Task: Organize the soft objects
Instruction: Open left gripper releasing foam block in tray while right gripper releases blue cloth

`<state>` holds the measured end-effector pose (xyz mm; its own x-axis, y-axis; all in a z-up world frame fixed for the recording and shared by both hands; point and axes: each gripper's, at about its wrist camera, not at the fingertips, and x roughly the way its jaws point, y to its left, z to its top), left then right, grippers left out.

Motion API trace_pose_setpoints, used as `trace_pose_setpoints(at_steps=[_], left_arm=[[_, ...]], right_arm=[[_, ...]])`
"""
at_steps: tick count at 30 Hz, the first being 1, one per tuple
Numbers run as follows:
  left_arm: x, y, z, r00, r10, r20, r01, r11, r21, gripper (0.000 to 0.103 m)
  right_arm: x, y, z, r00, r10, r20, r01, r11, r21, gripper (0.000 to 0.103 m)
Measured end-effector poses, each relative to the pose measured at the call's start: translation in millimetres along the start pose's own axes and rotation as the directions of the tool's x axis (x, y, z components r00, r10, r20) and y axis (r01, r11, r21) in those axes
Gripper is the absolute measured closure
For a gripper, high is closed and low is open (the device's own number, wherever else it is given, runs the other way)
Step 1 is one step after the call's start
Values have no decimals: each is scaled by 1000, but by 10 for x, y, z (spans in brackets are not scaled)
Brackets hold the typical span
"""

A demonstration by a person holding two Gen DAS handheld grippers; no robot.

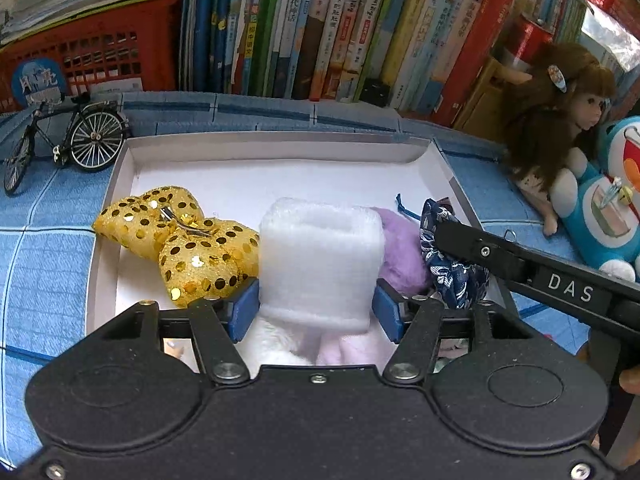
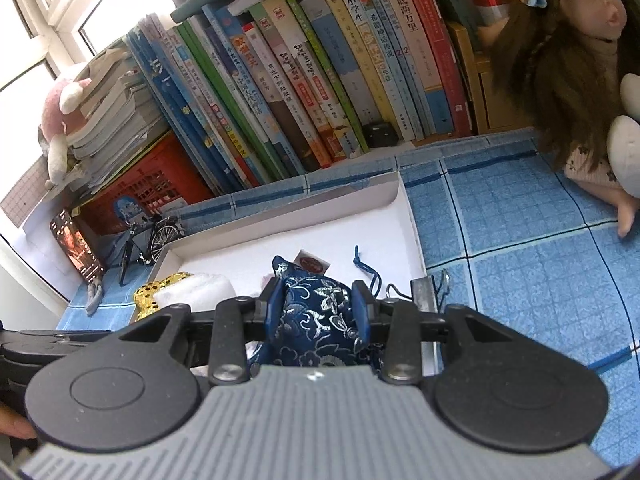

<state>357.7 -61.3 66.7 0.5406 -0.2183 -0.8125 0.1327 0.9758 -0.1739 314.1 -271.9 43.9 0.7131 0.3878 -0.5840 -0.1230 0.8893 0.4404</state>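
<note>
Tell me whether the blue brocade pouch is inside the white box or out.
Inside, at least partly: the blue brocade pouch sits within the white box walls near its right edge, clamped in the right gripper.

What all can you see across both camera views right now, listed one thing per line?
cardboard box: one, white inside, open on the blue cloth
sequin bow: one, gold, left part of the box
plush roll: one, white, mid box, between the left tool's pads
fuzzy item: one, lilac, behind the roll
brocade pouch: one, navy with silver flowers, right part of the box
model bicycle: one, black, left of the box
crate: one, red, back left
books: a row, mixed colours, behind the box
doll: one, brown hair, right
cat plush: one, blue, beside the doll
phone: one, lit, far left
left tool: black, blue pads
right tool: black, gripping the pouch
</note>
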Motion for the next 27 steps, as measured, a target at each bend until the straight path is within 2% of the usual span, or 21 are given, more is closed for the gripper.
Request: trace_pose_setpoints(at_steps=[7,12,16,27], left_arm=[[-16,-44,-19,1000,15,12,-16,1000,13,40],[-104,-63,-49,998,37,46,-38,999,17,35],[-239,-111,-81,995,55,85,-58,998,38,29],[-763,-264,-398,972,69,225,-88,993,74,26]], right_arm=[[-19,-24,-8,1000,13,11,-13,1000,16,58],[-92,-54,-13,999,23,25,-24,999,29,46],[-196,-57,-22,999,33,43,-35,999,33,37],[-729,31,-116,989,56,138,-52,998,-34,25]])
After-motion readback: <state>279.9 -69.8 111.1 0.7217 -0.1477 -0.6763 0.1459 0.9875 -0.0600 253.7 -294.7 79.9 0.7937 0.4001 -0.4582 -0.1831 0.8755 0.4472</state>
